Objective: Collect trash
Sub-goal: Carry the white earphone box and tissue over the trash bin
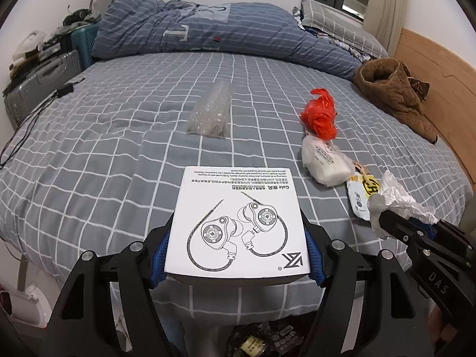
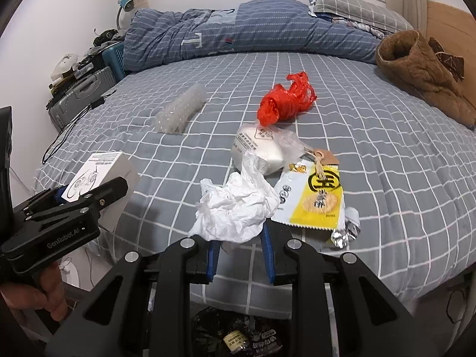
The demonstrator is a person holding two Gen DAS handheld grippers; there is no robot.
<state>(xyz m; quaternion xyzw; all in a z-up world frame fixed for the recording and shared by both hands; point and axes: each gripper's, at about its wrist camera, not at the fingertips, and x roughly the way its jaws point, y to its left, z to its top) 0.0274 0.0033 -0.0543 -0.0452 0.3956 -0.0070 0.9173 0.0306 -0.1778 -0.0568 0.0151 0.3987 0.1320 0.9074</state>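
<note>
My left gripper (image 1: 238, 257) is shut on a white earphone box (image 1: 238, 220), its blue pads (image 1: 160, 255) pressing both sides, above the near edge of the bed. My right gripper (image 2: 241, 244) is shut on a crumpled white paper (image 2: 235, 205). Each gripper shows in the other's view: the right gripper (image 1: 386, 221) with the paper (image 1: 398, 196), and the left gripper (image 2: 92, 192) with the box (image 2: 101, 172). On the grey checked bed lie bubble wrap (image 1: 211, 113), a red plastic bag (image 1: 319, 113), a white packet in clear film (image 1: 324, 163) and a yellow snack wrapper (image 2: 315, 199). A dark bin with trash (image 2: 238, 336) sits below.
A brown jacket (image 1: 392, 92) lies by the wooden headboard (image 1: 440, 68) at the right. A blue striped quilt (image 1: 208, 29) is bunched at the far side. A grey suitcase (image 1: 38, 86) and a black cable (image 1: 35, 113) are at the left. A foil scrap (image 2: 345, 232) lies near the wrapper.
</note>
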